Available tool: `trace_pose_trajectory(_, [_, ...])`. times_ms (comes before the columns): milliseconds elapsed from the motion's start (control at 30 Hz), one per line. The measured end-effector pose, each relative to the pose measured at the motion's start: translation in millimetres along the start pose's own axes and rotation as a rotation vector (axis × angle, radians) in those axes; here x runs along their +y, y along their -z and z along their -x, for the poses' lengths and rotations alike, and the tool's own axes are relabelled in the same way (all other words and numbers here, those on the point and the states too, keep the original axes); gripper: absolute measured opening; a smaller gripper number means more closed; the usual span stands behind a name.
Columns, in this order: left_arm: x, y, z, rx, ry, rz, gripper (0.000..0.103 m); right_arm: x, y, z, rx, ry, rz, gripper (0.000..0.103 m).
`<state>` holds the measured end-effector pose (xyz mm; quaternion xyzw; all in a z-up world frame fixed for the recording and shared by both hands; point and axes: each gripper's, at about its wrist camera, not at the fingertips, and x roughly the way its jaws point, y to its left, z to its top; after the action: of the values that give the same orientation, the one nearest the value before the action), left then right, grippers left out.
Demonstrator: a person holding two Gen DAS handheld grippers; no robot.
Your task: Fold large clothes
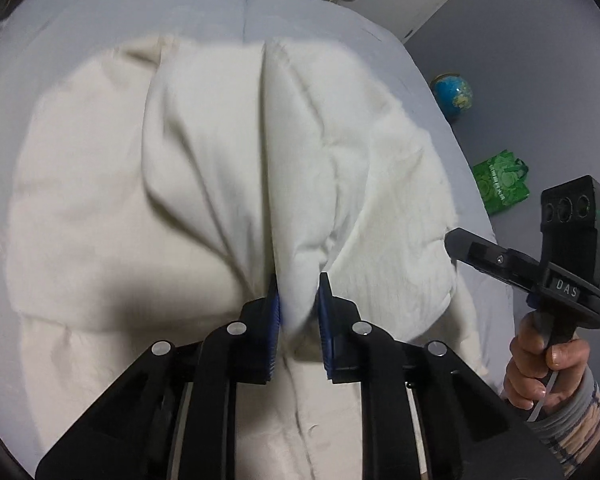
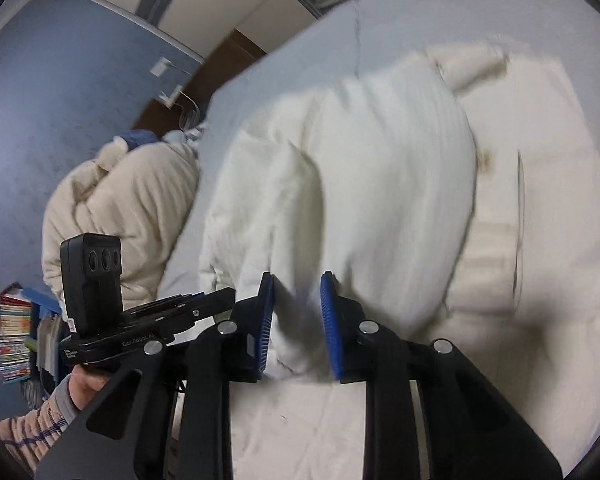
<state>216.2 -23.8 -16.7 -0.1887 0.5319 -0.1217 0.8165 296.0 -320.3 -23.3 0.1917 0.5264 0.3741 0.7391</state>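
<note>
Both hand-held grippers, left [image 1: 299, 312] & right [image 2: 296, 316], clamped on the white coat [image 1: 204, 152]; lift evenly, keep fold straight over the bed [image 1: 100, 12].

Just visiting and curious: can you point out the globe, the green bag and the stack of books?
Globe [image 1: 452, 94], left wrist view, on its blue sphere.
Green bag [image 1: 500, 188], left wrist view, on its printed side.
Stack of books [image 2: 15, 340], right wrist view, on the spines.

Both grippers angled down, left gripper [image 1: 299, 312] and right gripper [image 2: 296, 316] each clamped on white padded jacket [image 1: 220, 160] fabric.
</note>
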Motion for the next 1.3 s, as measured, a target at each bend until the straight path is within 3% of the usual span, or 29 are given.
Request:
trace_pose_trajectory(300, [17.6,24.2,-33.1,-0.036,0.019,0.017,0.025,-43.8,45.7,-33.7,0.023,0.080,-0.072,0.017])
trace_pose_trajectory(333, [21.7,27.3,-36.4,-0.033,0.011,0.013,0.027,-47.0,48.9,-36.4,0.024,0.087,-0.075,0.012])
trace_pose_trajectory(400, [26.7,32.5,-43.7,-0.031,-0.023,0.022,0.044,-51.9,52.5,-40.7,0.019,0.102,-0.083,0.009])
trace_pose_trajectory(467, [32.4,35.1,-47.8,-0.040,-0.004,0.052,0.047,-54.2,53.3,-43.8,0.015,0.114,-0.083,0.006])
trace_pose_trajectory(800, [26.2,33.7,-49.2,-0.048,-0.039,0.049,0.052,-37.7,53.5,-55.7,0.023,0.198,-0.036,0.006])
trace_pose_trajectory(1067, [17.6,49.8,2.6,-0.103,-0.036,-0.008,0.077,-14.0,52.8,-22.1,-0.018,0.148,-0.012,0.013])
trace_pose_trajectory(1167, [22.3,62.2,23.9,-0.102,-0.076,-0.035,0.080,-8.1,56.2,4.0,-0.045,0.134,0.008,0.029])
trace_pose_trajectory(1300, [38.5,88.1,53.6,-0.100,-0.151,-0.041,0.081,-13.8,67.1,44.9,-0.078,0.163,0.024,0.042])
